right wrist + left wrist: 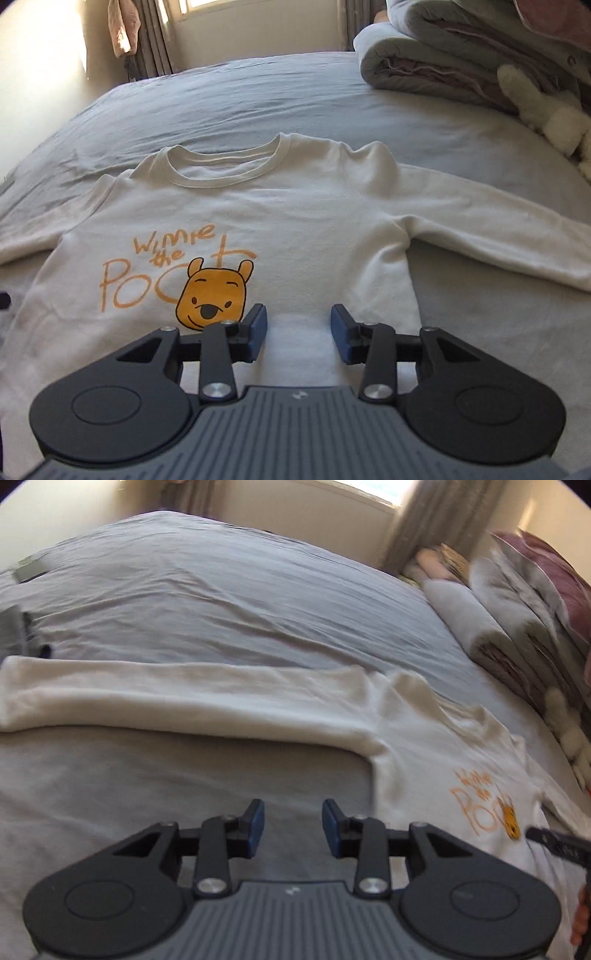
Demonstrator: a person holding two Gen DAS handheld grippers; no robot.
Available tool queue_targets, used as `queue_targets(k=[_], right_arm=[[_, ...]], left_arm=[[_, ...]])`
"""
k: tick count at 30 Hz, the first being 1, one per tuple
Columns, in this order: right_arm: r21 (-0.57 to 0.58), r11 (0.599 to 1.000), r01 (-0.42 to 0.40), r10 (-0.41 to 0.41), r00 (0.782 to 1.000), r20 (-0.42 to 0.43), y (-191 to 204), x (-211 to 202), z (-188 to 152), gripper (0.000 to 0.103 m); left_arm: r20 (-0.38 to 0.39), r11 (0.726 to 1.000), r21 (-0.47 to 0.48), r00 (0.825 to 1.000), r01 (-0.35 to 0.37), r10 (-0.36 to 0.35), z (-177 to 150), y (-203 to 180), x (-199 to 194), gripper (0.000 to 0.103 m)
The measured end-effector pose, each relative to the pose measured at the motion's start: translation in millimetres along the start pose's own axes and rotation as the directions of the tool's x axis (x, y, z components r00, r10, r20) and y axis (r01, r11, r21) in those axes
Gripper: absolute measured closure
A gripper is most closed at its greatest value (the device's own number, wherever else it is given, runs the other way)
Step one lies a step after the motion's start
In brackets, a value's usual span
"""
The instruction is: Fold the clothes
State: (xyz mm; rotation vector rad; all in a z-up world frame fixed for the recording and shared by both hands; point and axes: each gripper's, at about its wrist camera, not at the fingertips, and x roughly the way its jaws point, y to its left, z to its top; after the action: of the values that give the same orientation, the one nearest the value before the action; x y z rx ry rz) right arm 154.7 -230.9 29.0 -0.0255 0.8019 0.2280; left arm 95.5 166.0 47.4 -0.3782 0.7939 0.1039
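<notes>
A white long-sleeved sweatshirt (295,206) with an orange bear print (212,295) lies flat, front up, on a grey bed, both sleeves spread out sideways. In the left wrist view its left sleeve (177,698) runs across the bed and the body (443,775) lies at right. My left gripper (293,827) is open and empty, above bare sheet just in front of that sleeve. My right gripper (298,332) is open and empty, above the sweatshirt's lower body, right of the bear print.
The grey bed sheet (207,590) stretches beyond the sweatshirt. Folded blankets (443,55) and a white plush toy (546,110) are stacked at the right. Curtains and a window (192,7) stand behind the bed. A small grey object (29,570) lies at the far left edge.
</notes>
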Motion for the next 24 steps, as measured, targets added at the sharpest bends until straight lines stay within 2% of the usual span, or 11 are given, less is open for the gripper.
queue_targets(k=[3, 5, 7, 11, 16, 18, 19, 20, 21, 22, 24], right_arm=[[-0.026, 0.997, -0.067, 0.069, 0.995, 0.071, 9.7, -26.2, 4.7, 0.06], [-0.033, 0.994, -0.109, 0.111, 0.989, 0.093, 17.4, -41.0, 4.4, 0.058], [-0.044, 0.99, -0.131, 0.134, 0.987, 0.094, 23.6, -46.8, 2.4, 0.057], [-0.07, 0.988, -0.137, 0.143, 0.985, 0.094, 30.3, -48.4, -0.1, 0.056], [-0.102, 0.984, -0.144, 0.153, 0.984, 0.094, 38.7, -50.4, -3.2, 0.056], [-0.114, 0.983, -0.146, 0.158, 0.983, 0.094, 42.1, -51.2, -4.4, 0.056], [-0.121, 0.982, -0.148, 0.16, 0.983, 0.094, 43.7, -51.6, -5.1, 0.056], [-0.127, 0.981, -0.149, 0.162, 0.982, 0.094, 45.4, -52.1, -5.7, 0.056], [-0.134, 0.98, -0.151, 0.164, 0.982, 0.094, 47.1, -52.5, -6.3, 0.056], [-0.14, 0.978, -0.152, 0.166, 0.982, 0.094, 48.8, -52.9, -6.9, 0.056], [-0.15, 0.977, -0.153, 0.169, 0.981, 0.095, 51.0, -53.8, -7.8, 0.056]], left_arm=[[0.079, 0.985, -0.146, 0.991, -0.095, 0.108, 24.0, 59.5, -16.5, 0.061], [0.104, 0.961, -0.231, 0.978, -0.153, 0.18, 34.9, 96.8, -23.8, 0.056], [0.113, 0.926, -0.323, 0.963, -0.196, 0.243, 42.5, 132.9, -29.2, 0.053], [0.121, 0.845, -0.497, 0.949, -0.198, 0.293, 44.1, 185.5, -34.1, 0.05], [0.123, 0.852, -0.492, 0.954, -0.181, 0.274, 42.0, 202.8, -16.5, 0.048], [0.15, 0.861, -0.476, 0.948, -0.179, 0.28, 40.3, 200.5, -9.4, 0.05], [0.159, 0.871, -0.454, 0.945, -0.187, 0.285, 40.2, 197.6, -6.4, 0.055], [0.166, 0.881, -0.432, 0.943, -0.194, 0.289, 40.4, 194.8, -3.4, 0.072], [0.167, 0.89, -0.409, 0.942, -0.203, 0.291, 40.8, 192.1, -0.8, 0.08], [0.171, 0.896, -0.397, 0.943, -0.197, 0.284, 41.1, 190.2, 0.6, 0.095], [0.195, 0.899, -0.414, 0.951, -0.142, 0.24, 41.8, 189.2, -2.0, 0.098]])
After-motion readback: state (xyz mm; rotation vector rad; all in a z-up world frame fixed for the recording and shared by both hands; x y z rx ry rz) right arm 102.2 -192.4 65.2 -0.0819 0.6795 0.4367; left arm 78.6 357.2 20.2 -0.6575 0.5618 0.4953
